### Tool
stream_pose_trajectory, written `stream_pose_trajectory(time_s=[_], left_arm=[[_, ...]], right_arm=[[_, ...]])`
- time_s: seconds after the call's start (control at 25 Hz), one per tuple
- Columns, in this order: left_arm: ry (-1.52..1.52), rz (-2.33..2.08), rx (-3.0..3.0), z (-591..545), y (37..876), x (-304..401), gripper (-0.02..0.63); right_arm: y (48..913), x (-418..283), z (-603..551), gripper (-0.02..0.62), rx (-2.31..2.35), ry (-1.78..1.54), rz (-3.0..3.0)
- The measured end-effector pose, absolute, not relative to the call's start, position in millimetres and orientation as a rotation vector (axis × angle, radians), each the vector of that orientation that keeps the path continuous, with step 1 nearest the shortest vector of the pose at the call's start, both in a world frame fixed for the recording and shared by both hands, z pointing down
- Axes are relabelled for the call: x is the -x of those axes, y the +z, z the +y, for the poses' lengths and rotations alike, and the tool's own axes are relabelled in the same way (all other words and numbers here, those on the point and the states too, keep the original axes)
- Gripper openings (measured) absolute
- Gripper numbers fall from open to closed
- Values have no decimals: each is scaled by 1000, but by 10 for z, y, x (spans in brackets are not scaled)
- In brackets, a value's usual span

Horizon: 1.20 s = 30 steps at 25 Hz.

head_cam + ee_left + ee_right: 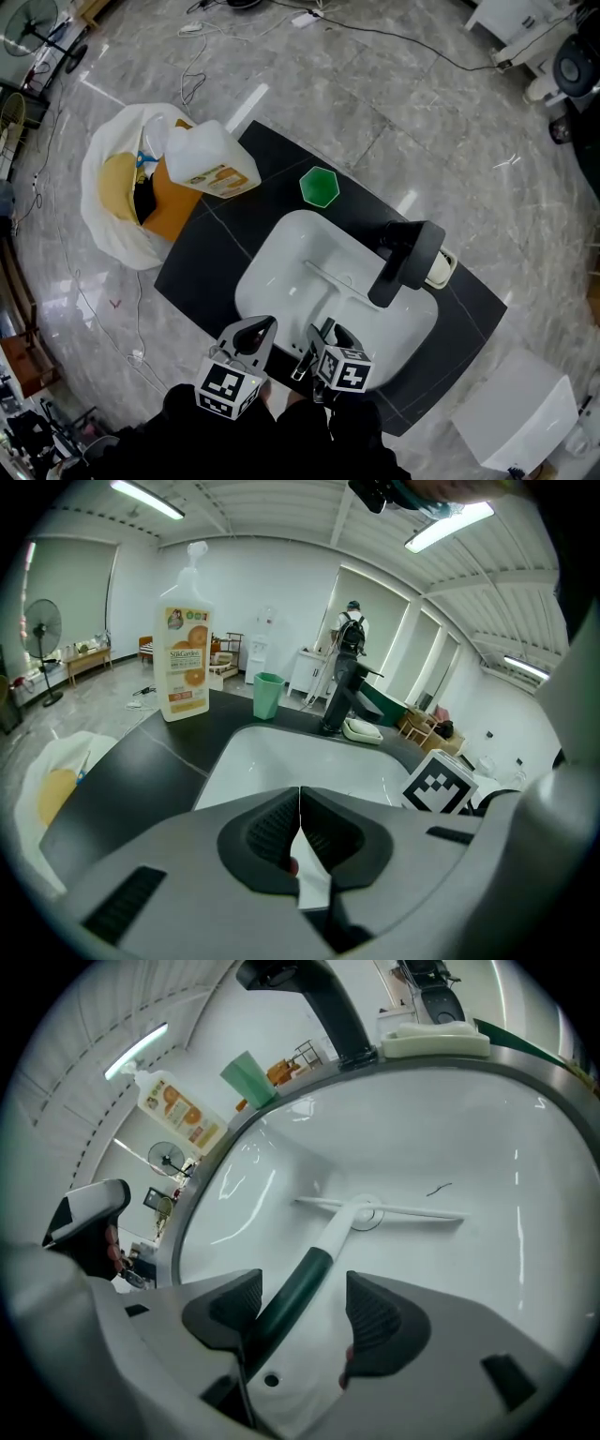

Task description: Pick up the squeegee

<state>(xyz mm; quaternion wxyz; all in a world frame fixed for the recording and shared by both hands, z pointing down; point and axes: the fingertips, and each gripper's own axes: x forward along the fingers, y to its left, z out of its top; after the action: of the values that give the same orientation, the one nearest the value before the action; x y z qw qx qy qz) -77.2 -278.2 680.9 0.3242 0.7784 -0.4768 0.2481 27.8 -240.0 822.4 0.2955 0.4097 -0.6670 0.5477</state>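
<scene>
Closest in, the white sink basin (pixel 281 251) set in the black countertop (pixel 202 267) holds the squeegee (pixel 330 1241), which lies flat on the basin floor. Its white blade lies across the drain and its dark green handle runs back toward the near rim. The right gripper (pixel 302 1309) points down into the basin with its jaws spread wide on either side of that green handle. The handle sits closer to the left pad, and neither pad clamps it. Just beside it on the left, the left gripper (pixel 300 832) hovers over the near edge of the sink with its jaws pressed together and nothing between them. At the far side of the basin stands a black faucet (pixel 408 262), with a cream soap dish (pixel 442 267) just beside it. Farther along the counter are a green hexagonal cup (pixel 319 186), whose inside cannot be made out, and a white detergent jug (pixel 211 161) with an orange label. On the floor beyond the counter's end, an open white bag (pixel 103 216) holds something yellow and an orange box.
</scene>
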Motion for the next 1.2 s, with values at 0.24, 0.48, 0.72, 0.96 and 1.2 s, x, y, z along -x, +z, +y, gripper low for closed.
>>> stream_pose_trajectory(time_s=[0.24, 0.48, 0.72, 0.96, 1.2], left_arm=[[645, -1266, -2024, -2768, 6824, 805, 25], [641, -1272, -2022, -2753, 6821, 820, 25], [634, -1274, -2033, -2743, 6767, 818, 25], [624, -1288, -2042, -2717, 6713, 869, 25], [603, -1307, -2060, -2661, 6564, 907, 25]], right_arm=[[8226, -233, -2399, 219, -1071, 1477, -1756], [8223, -332, -2402, 156, -1108, 1439, -1719], [8159, -349, -2427, 112, -1124, 1367, -1725], [8111, -339, -2427, 112, -1135, 1352, -1736], [7952, -311, -2420, 112, -1147, 1324, -1763]])
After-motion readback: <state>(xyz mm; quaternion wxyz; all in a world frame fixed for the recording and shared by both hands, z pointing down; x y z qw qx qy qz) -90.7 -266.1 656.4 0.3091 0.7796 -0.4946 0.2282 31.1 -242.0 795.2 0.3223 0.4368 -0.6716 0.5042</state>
